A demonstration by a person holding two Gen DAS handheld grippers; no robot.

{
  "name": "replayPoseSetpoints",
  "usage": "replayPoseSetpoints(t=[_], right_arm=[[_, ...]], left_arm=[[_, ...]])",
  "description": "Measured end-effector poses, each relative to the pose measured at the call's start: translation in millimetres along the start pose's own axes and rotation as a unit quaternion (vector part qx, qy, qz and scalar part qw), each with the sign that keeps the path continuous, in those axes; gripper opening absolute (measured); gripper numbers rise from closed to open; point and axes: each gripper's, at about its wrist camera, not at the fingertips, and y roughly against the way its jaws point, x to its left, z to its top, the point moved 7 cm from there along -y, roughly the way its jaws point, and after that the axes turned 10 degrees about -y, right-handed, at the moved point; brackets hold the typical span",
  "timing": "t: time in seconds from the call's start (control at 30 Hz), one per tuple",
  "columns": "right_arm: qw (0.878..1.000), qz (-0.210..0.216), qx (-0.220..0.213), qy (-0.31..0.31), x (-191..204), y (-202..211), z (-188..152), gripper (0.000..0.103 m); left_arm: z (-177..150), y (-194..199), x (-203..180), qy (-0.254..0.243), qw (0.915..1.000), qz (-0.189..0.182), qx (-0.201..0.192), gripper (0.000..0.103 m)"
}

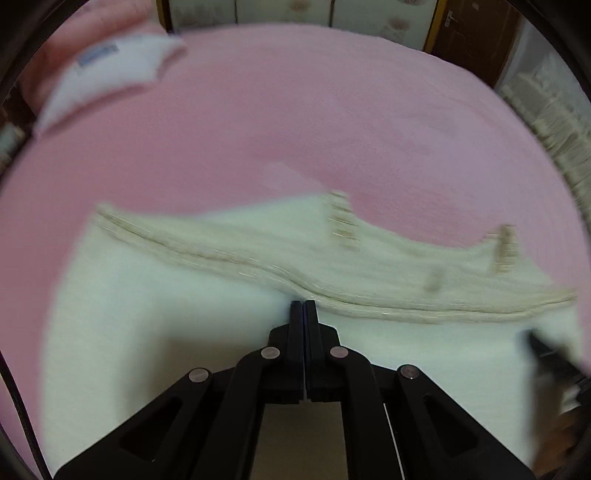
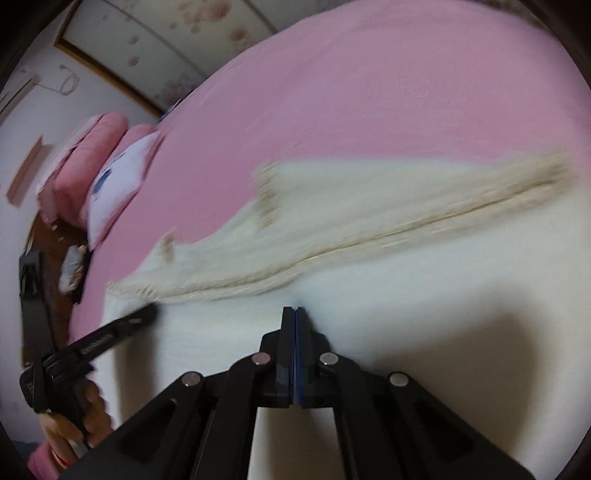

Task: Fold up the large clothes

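Observation:
A large cream-white garment (image 1: 155,295) with a beige ribbed hem band (image 1: 221,254) lies spread on the pink bed sheet (image 1: 295,110). My left gripper (image 1: 303,304) is shut on the garment's fabric just below the band. My right gripper (image 2: 294,311) is shut on the same garment (image 2: 424,280) near its band (image 2: 369,229). The left gripper also shows in the right wrist view (image 2: 147,314), gripping the cloth at the garment's left end. The right gripper's tip shows in the left wrist view (image 1: 535,338) at the right end. Both frames are motion-blurred.
A white pillow (image 1: 107,74) and pink pillows (image 2: 88,147) lie at the head of the bed. A wardrobe with floral panels (image 1: 295,11) stands behind the bed. A dark wooden nightstand (image 2: 55,236) stands beside the bed. A beige textured cloth (image 1: 546,122) hangs at the right.

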Motion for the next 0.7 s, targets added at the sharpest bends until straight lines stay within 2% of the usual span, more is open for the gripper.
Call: replayPoseSetpoints(t=[0.03, 0.1, 0.17, 0.2, 0.23, 0.27, 0.33, 0.4, 0.53, 0.63, 0.67, 0.7], right_arm=[[1.0, -0.02, -0.02, -0.007, -22, 12, 10, 0.0], [0.998, -0.033, -0.045, -0.031, -65, 36, 25, 0.0], [0.991, -0.095, -0.08, -0.047, -103, 57, 38, 0.0], [0.989, -0.11, -0.089, -0.05, -113, 66, 40, 0.0], [0.988, -0.11, -0.089, -0.061, -121, 71, 42, 0.0], [0.988, -0.11, -0.089, -0.067, -124, 74, 41, 0.0], [0.986, -0.128, -0.09, -0.052, -120, 75, 40, 0.0], [0.981, -0.164, -0.097, -0.028, -114, 71, 36, 0.0], [0.972, -0.188, -0.128, -0.057, -115, 69, 32, 0.0], [0.965, -0.221, -0.132, -0.04, -104, 66, 33, 0.0], [0.964, -0.229, -0.13, -0.033, -96, 68, 33, 0.0], [0.969, -0.213, -0.124, -0.034, -89, 70, 32, 0.001]], left_arm=[[-1, -1, 8, -0.005, 0.9999, 0.016, -0.001, 0.001], [-5, -8, 30, -0.007, 0.9999, 0.014, -0.001, 0.001], [-8, -13, 52, 0.012, 0.9999, 0.0, 0.002, 0.001], [-9, -13, 56, 0.02, 0.9998, 0.007, 0.004, 0.001], [-11, -12, 65, 0.031, 0.9982, 0.052, 0.007, 0.001], [-14, -12, 79, 0.042, 0.9954, 0.085, 0.011, 0.001], [-26, -19, 106, 0.084, 0.9906, 0.105, 0.022, 0.001], [-34, -31, 113, 0.088, 0.9929, 0.073, 0.031, 0.001], [-29, -38, 102, 0.042, 0.9933, 0.096, 0.049, 0.001], [-20, -49, 101, 0.07, 0.9933, 0.072, 0.057, 0.001], [-30, -48, 115, 0.083, 0.993, 0.061, 0.057, 0.001], [-32, -50, 118, 0.103, 0.9921, 0.048, 0.055, 0.001]])
